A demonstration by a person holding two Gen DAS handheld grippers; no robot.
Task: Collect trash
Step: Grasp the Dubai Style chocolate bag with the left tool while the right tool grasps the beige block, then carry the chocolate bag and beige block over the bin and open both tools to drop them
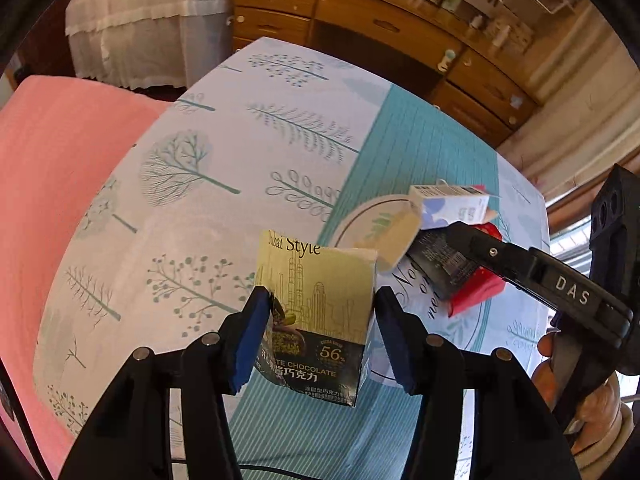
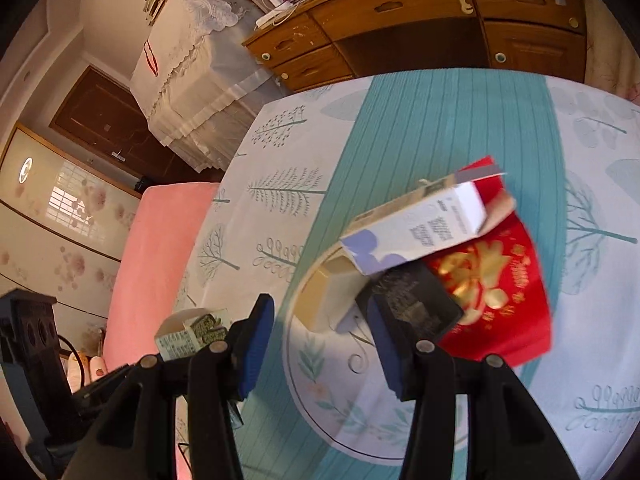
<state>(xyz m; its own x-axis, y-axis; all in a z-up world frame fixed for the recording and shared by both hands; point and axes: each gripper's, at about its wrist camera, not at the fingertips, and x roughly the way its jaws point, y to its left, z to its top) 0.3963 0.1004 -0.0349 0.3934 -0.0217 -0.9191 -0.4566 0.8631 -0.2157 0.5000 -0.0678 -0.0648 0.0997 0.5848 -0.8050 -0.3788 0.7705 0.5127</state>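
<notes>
Chocolate box (image 1: 320,312) clamped between left gripper (image 1: 322,334) pads.

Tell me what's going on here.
A person is collecting trash off a bed with two handheld grippers. The left gripper is shut on a chocolate box, lifted above the bedsheet. The right gripper is open beside a pile: white carton, dark packet, red envelope.
</notes>
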